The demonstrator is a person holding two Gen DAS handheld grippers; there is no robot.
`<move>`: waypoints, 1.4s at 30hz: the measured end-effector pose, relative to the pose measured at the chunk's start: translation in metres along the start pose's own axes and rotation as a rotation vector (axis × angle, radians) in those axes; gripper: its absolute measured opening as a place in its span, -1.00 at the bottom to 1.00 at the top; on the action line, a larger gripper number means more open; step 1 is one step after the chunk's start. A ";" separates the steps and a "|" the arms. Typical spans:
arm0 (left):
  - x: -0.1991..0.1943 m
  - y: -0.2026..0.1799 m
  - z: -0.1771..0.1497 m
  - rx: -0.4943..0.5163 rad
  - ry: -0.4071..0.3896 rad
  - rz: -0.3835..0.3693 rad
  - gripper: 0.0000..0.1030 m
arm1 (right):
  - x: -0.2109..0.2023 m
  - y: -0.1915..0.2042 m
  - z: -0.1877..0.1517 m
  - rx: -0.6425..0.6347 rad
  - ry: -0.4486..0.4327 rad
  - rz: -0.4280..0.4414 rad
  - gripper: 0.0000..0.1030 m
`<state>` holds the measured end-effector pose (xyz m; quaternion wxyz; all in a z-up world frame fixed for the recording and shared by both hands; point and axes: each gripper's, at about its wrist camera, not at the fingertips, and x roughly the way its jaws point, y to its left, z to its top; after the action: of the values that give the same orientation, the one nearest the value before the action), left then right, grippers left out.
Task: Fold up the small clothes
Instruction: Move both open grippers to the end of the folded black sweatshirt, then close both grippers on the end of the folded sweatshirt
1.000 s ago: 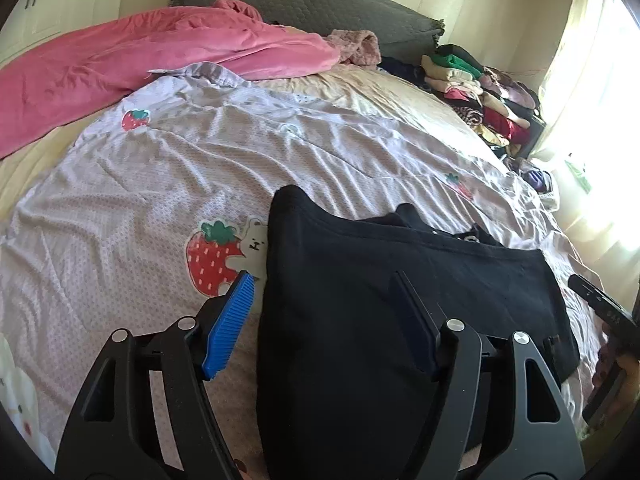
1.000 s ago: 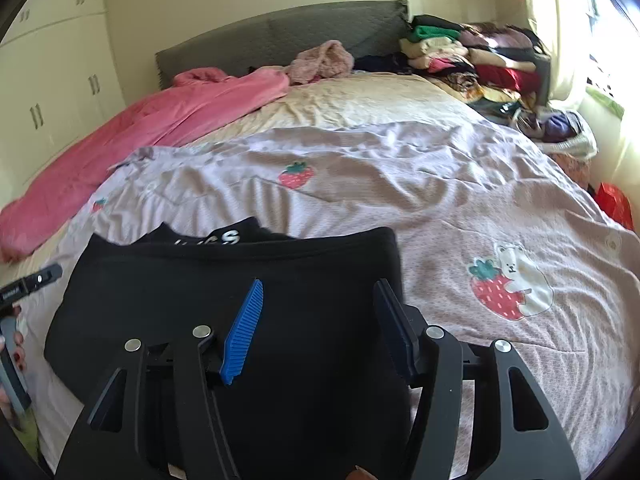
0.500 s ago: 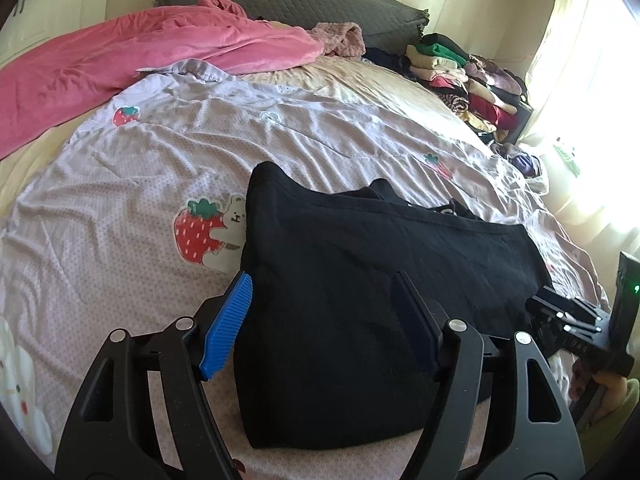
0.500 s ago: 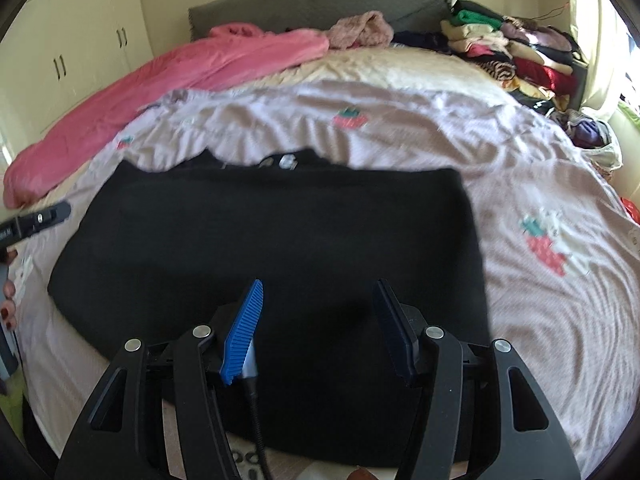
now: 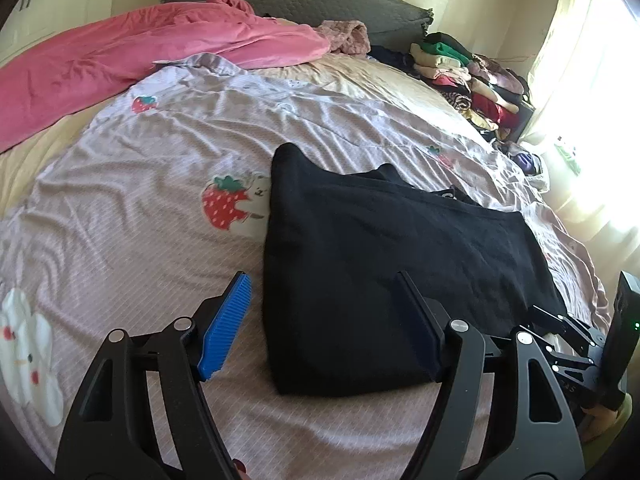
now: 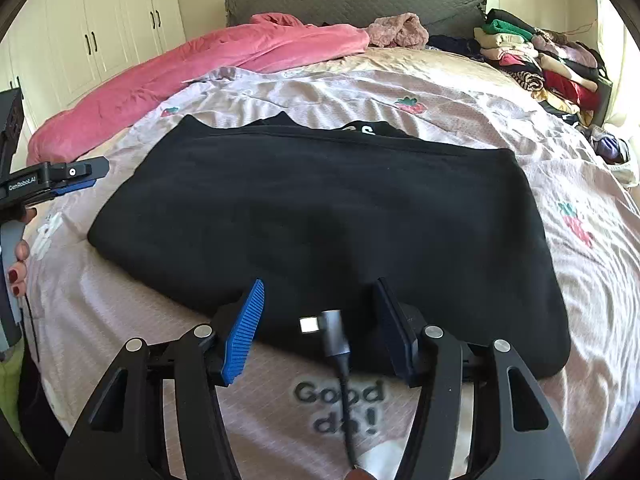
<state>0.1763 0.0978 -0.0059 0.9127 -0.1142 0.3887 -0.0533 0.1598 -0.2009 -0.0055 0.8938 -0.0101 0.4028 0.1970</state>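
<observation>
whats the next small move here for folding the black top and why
Probably bring both open grippers down onto the near hem of the black top. It lies flat, apparently folded once, on the strawberry sheet. Neither the left gripper nor the right gripper holds any cloth, and both already face that edge.

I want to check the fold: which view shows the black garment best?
The right wrist view: the whole black garment lies centred, every edge visible. The left wrist view shows it obliquely, its right corner hidden behind the grippers.
</observation>
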 end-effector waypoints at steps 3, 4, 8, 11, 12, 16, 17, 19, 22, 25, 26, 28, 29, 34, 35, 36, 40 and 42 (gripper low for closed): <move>-0.005 0.004 -0.005 -0.004 0.003 0.005 0.27 | -0.005 0.005 -0.006 0.011 0.004 0.030 0.07; -0.007 0.005 -0.006 -0.004 0.004 0.007 0.26 | -0.005 0.007 -0.008 0.011 0.006 0.036 0.05; -0.014 0.009 -0.011 -0.006 0.004 0.014 0.27 | -0.007 0.021 -0.019 0.006 0.033 0.098 -0.06; -0.019 0.013 -0.014 -0.008 0.006 0.020 0.27 | -0.009 0.037 -0.025 -0.024 0.046 0.120 -0.06; -0.021 0.014 -0.015 -0.008 0.007 0.023 0.27 | -0.011 0.042 -0.027 -0.038 0.047 0.123 -0.06; -0.025 0.019 -0.019 -0.007 0.014 0.033 0.27 | -0.012 0.064 -0.032 -0.096 0.054 0.141 -0.06; -0.025 0.021 -0.021 -0.010 0.017 0.037 0.27 | -0.011 0.070 -0.032 -0.113 0.056 0.140 -0.06; -0.024 0.023 -0.022 -0.014 0.020 0.041 0.27 | -0.007 0.082 -0.031 -0.141 0.061 0.148 -0.06; -0.021 0.028 -0.021 -0.022 0.029 0.048 0.27 | 0.001 0.096 -0.027 -0.164 0.072 0.171 -0.06; -0.016 0.030 -0.018 -0.024 0.037 0.049 0.27 | 0.010 0.111 -0.023 -0.184 0.080 0.189 -0.06; -0.015 0.031 -0.017 -0.021 0.039 0.052 0.27 | 0.015 0.117 -0.021 -0.195 0.082 0.193 -0.06; -0.012 0.033 -0.014 -0.019 0.042 0.057 0.30 | 0.020 0.127 -0.018 -0.212 0.078 0.197 -0.06; -0.011 0.034 -0.012 -0.019 0.041 0.058 0.31 | 0.021 0.131 -0.016 -0.217 0.074 0.201 -0.06; -0.004 0.037 -0.002 -0.020 0.039 0.063 0.31 | 0.035 0.145 -0.005 -0.215 0.069 0.240 -0.06; -0.003 0.037 0.000 -0.019 0.039 0.065 0.31 | 0.038 0.147 -0.003 -0.209 0.068 0.244 -0.06; -0.001 0.037 0.003 -0.015 0.038 0.068 0.31 | 0.040 0.148 -0.002 -0.206 0.067 0.249 -0.06; 0.009 0.039 0.014 -0.014 0.041 0.073 0.39 | 0.046 0.151 0.004 -0.198 0.056 0.251 -0.05; 0.015 0.040 0.020 -0.016 0.045 0.076 0.39 | 0.049 0.152 0.008 -0.200 0.055 0.252 -0.05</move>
<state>0.2012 0.1368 -0.0126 0.9042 -0.1057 0.4135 -0.0181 0.1398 -0.0431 -0.0140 0.8451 -0.0536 0.4035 0.3465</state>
